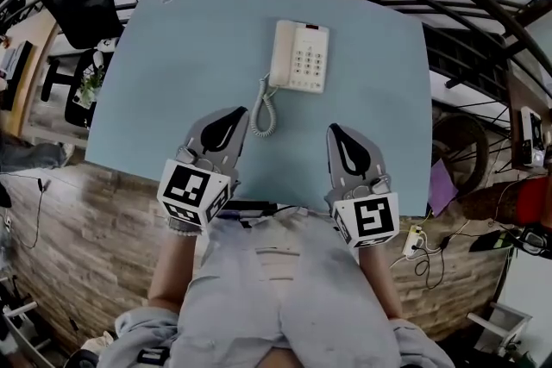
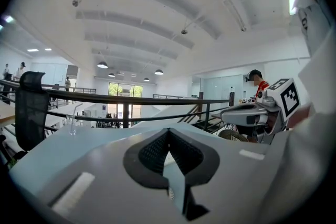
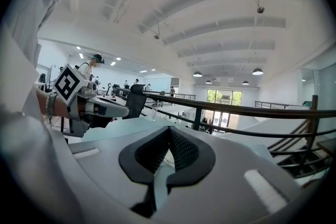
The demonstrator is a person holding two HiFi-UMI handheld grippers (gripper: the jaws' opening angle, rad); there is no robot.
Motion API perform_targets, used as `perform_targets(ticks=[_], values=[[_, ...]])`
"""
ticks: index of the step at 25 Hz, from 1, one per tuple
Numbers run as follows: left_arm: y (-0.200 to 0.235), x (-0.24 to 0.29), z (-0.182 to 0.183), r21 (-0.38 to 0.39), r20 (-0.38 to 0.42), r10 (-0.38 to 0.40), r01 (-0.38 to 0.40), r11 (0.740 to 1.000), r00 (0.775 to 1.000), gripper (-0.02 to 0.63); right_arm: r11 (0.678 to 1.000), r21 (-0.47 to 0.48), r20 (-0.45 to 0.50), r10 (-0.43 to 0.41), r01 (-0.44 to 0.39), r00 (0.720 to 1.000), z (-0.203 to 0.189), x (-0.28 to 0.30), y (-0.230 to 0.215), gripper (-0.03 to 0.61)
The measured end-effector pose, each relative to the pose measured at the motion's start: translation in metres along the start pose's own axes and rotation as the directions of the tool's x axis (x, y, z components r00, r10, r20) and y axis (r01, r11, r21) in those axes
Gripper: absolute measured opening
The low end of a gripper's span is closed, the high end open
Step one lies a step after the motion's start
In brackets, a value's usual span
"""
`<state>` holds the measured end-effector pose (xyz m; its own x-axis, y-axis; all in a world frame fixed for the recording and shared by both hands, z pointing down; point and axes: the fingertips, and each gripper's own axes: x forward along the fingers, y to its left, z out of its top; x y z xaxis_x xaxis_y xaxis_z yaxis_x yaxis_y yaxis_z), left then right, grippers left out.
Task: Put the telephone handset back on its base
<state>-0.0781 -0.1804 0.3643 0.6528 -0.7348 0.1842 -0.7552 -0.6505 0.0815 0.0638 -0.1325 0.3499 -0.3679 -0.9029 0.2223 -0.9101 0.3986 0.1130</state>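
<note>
In the head view's upper centre, a cream-white plastic desk telephone (image 1: 300, 57) sits on the pale blue tabletop (image 1: 172, 65), its handset (image 1: 283, 53) lying along the base's left side. Lower centre, the left gripper (image 1: 241, 113) and right gripper (image 1: 333, 130) have jaws closed on nothing, flanking the coiled white cord (image 1: 263, 109)

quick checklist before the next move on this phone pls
1. Handset on base: ok, it lies along the base's left side.
2. Handset fully seated in its cradle: cannot tell.
3. Left hand-held gripper empty, jaws together: ok.
4. Right hand-held gripper empty, jaws together: ok.
5. Coiled cord apart from both grippers: ok, though close to the left one.
</note>
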Motion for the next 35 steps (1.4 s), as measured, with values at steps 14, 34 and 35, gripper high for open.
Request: perform_targets(ticks=[14, 34, 35], values=[[-0.006, -0.005, 0.001, 0.004, -0.009, 0.009, -0.009, 1.000, 1.000, 0.003, 0.999, -0.023, 0.010, 0.033, -0.032, 0.999, 0.007, -0.002, 0.010, 0.003], [-0.022, -0.013, -0.004, 0.058, -0.014, -0.007, 0.007, 0.998, 1.000, 0.003, 0.999, -0.027, 0.011, 0.022, -0.022, 1.000, 0.000, -0.015, 0.016, 0.003], [-0.023, -0.013, -0.005, 0.060, -0.015, -0.010, 0.010, 0.998, 1.000, 0.003, 0.999, -0.027, 0.010, 0.020, -0.020, 1.000, 0.000, -0.016, 0.016, 0.003]])
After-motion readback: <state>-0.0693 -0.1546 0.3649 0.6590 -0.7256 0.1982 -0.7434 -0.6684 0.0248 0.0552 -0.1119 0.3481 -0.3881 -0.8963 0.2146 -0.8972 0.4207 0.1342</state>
